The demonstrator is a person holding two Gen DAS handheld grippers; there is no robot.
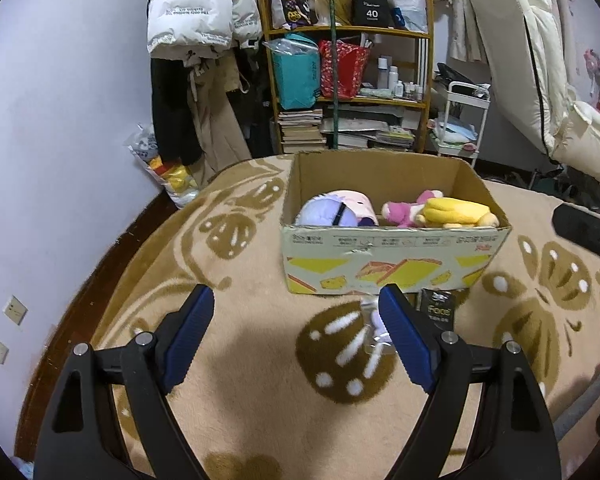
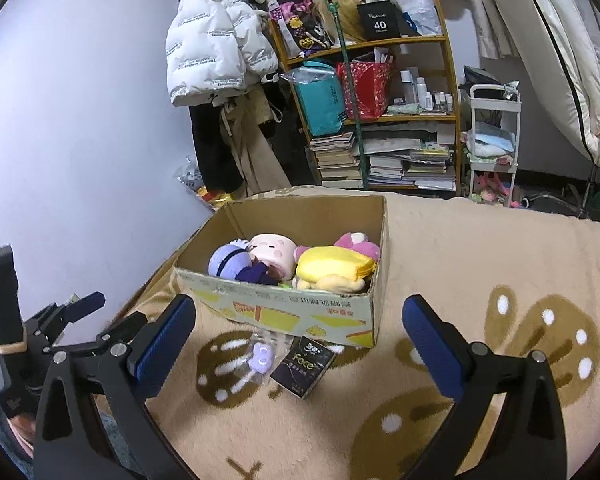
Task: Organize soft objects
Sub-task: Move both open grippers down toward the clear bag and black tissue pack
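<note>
The cardboard box [image 2: 284,312] sat open on the patterned blanket [image 2: 480,272], at twelve o'clock from both claws. Inside lay a lavender plush [image 2: 230,262] and a pink round plush [image 2: 272,250] at nine o'clock, a yellow plush [image 2: 332,268] and a magenta plush [image 2: 360,242] at three. Before the box lay a black "Face" packet [image 2: 304,368] and what seemed a small bagged purple toy [image 2: 262,356]. The left claw [image 1: 296,336] and right claw [image 2: 298,344] were both released, empty.
</note>
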